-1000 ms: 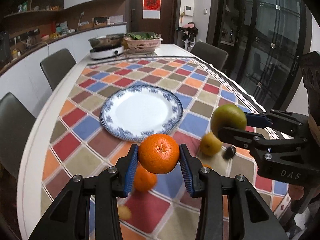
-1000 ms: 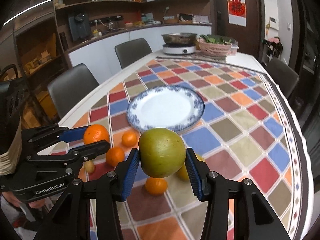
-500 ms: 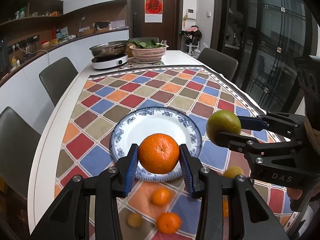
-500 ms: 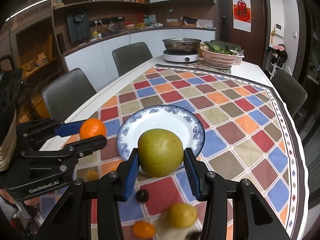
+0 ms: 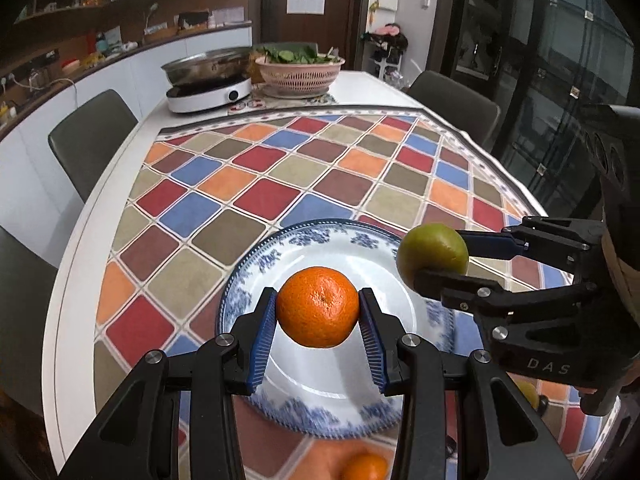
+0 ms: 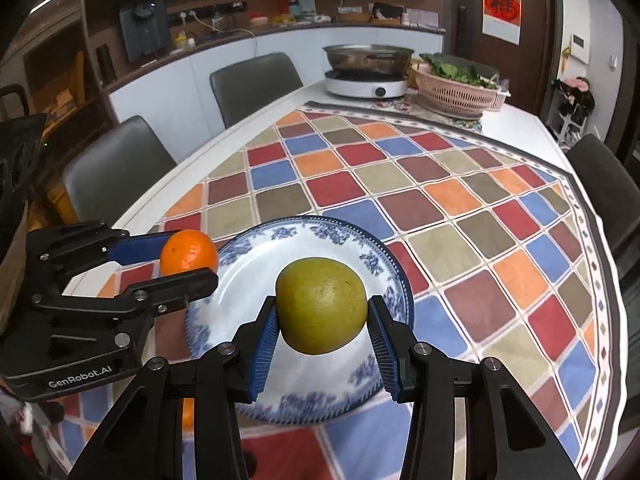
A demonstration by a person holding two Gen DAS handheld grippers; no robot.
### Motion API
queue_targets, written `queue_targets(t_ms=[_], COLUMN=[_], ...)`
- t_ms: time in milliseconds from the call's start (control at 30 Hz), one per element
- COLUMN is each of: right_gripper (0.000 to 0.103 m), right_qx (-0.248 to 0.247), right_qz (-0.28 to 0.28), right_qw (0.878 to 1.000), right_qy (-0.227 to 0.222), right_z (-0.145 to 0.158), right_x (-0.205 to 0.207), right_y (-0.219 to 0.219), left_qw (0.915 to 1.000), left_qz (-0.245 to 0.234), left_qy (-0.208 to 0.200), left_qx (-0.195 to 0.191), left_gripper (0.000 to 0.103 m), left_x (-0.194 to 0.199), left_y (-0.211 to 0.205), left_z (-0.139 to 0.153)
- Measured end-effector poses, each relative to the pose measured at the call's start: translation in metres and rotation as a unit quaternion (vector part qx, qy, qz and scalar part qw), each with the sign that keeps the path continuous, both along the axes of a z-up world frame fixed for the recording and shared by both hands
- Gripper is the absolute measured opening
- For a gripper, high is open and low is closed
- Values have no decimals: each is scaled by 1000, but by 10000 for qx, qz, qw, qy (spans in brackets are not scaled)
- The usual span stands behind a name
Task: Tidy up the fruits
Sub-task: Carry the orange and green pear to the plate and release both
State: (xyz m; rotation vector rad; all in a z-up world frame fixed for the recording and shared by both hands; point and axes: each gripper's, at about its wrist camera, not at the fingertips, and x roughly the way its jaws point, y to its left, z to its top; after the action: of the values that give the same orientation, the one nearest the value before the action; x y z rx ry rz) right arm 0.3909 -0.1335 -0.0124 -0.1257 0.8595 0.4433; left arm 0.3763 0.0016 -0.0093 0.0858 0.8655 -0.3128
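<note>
The white middle of the plate [image 5: 344, 376] lay bare, so there was free room to come down there. The left gripper [image 5: 318, 308], closed on an orange [image 5: 318, 306], and the right gripper [image 6: 322, 312], closed on a green fruit [image 6: 322, 306], hung side by side over the plate and narrowed the room for each other. The tablecloth [image 6: 440, 200] beyond the plate was free up to the far edge of the table, where a cooker with pan [image 6: 368, 70] and a pink basket [image 6: 456, 92] stood. Near the plate, toward the near edge, another orange [image 5: 364, 468] lay in the way.
</note>
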Motion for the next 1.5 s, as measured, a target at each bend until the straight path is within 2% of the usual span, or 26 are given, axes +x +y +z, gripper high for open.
queue_targets(t_ms=[267,533,900,967,1033,1233,1333,1500], right_gripper=[45,45,45,46,46,46,46,46], right_qx=[-45,-72,-196,-170,-113,-2,54,66], right_qz=[-27,-133,-118,-130,-161,-156,-232,-271], right_qw=[9983,9950,9944,9944,9948,9968,9975,9991], right_qy=[575,985,1029,1035,995,785,672,328], right_z=[-31,-55,-62,-62,-59,-42,-33,-9], right_x=[51,74,83,84,85,75,64,35], right_y=[7,7,13,13,11,6,1,-4], left_qw=[9985,9941,9913,9915,9924,9948,9962,9977], left_qz=[92,259,338,331,338,405,414,479], left_qy=[532,1041,1266,1255,1182,915,749,356], left_qx=[79,157,136,76,34,210,169,321], left_gripper=[40,40,41,50,54,54,54,54], left_x=[51,80,94,92,89,71,55,20], left_y=[1,1,2,4,6,7,8,6], left_z=[-29,-61,-72,-70,-64,-42,-26,3])
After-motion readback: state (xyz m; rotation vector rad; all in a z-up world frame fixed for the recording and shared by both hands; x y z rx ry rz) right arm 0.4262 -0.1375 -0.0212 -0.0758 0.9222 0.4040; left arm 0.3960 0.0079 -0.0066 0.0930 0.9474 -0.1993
